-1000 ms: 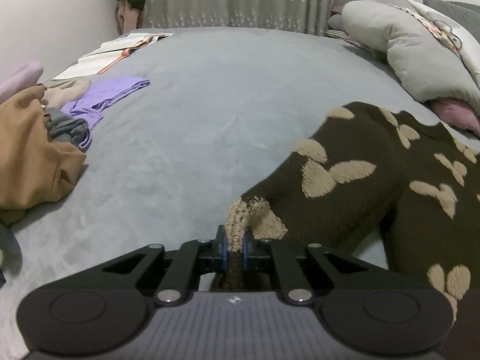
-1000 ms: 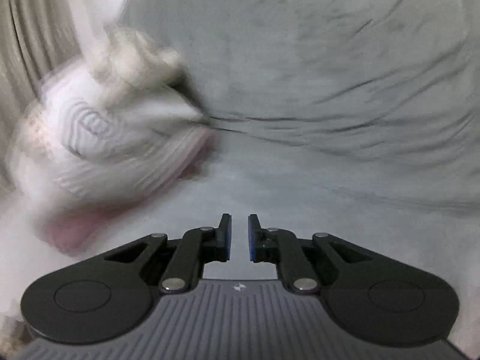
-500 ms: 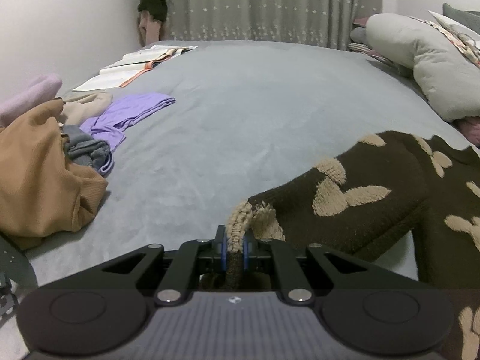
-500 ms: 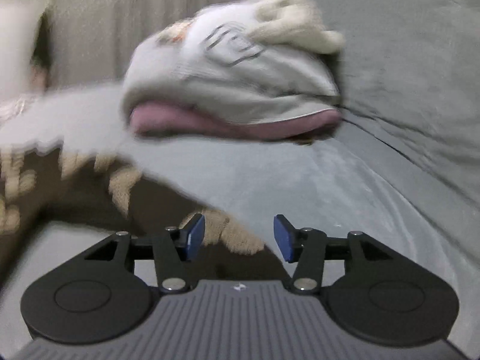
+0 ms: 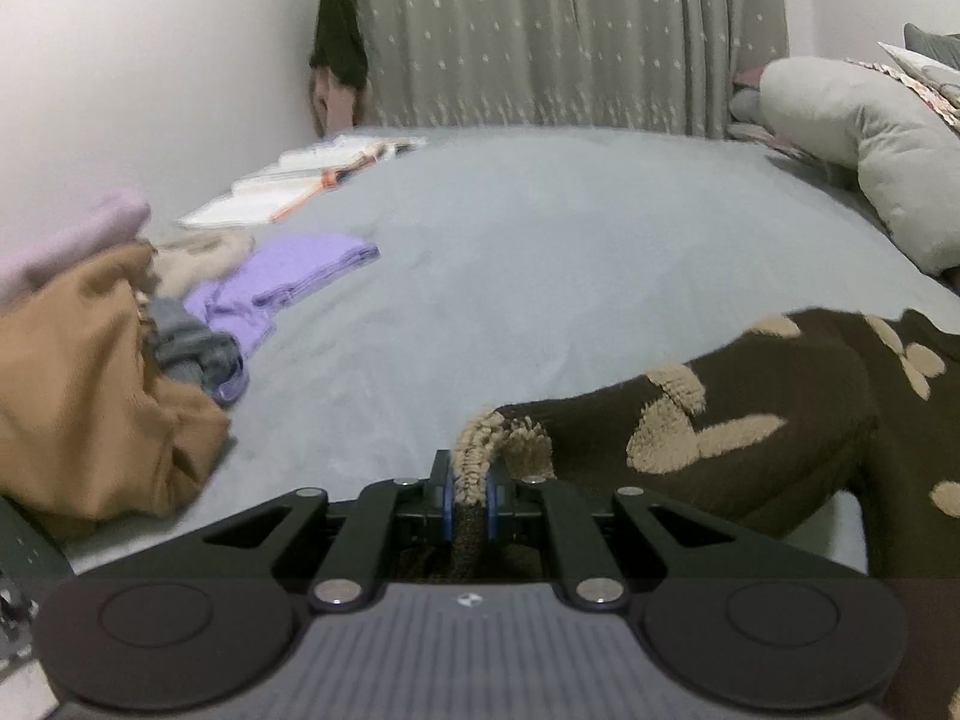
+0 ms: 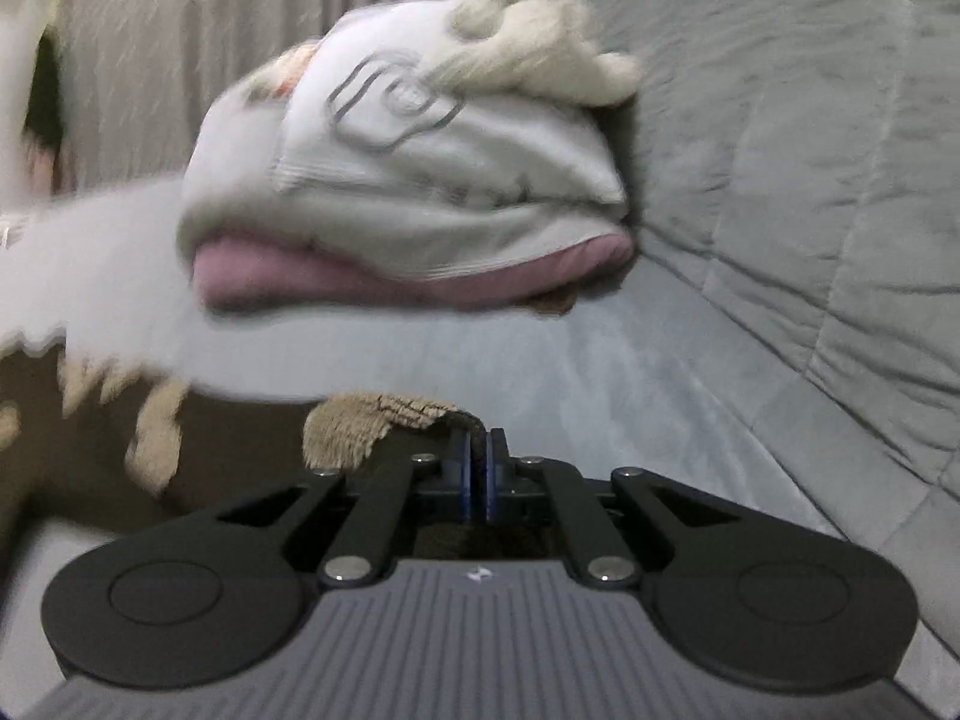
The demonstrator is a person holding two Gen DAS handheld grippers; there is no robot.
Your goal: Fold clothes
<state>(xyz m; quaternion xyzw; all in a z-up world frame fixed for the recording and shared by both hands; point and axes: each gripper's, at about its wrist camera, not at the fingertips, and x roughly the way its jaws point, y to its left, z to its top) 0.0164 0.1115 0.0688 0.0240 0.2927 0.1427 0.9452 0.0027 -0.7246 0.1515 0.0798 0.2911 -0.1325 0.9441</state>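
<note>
A dark brown fuzzy sweater (image 5: 750,420) with beige butterfly shapes lies on the grey bed (image 5: 540,252), spreading to the right in the left wrist view. My left gripper (image 5: 468,483) is shut on its beige ribbed edge, which arches up out of the pads. In the right wrist view the same sweater (image 6: 228,456) lies at the lower left, and my right gripper (image 6: 478,468) is shut on a thin dark edge of it beside a beige fuzzy patch (image 6: 366,420).
A tan garment (image 5: 90,396), grey and purple clothes (image 5: 282,282) and open books (image 5: 306,180) line the bed's left side. Grey pillows (image 5: 870,144) sit at the right. A white and pink folded stack (image 6: 414,192) and a grey quilt (image 6: 810,150) lie beyond the right gripper.
The right gripper swung from the quilt toward the sweater, opened wide, then shut on the sweater's edge. The left gripper kept its grip and tilted up a little, showing more curtain.
</note>
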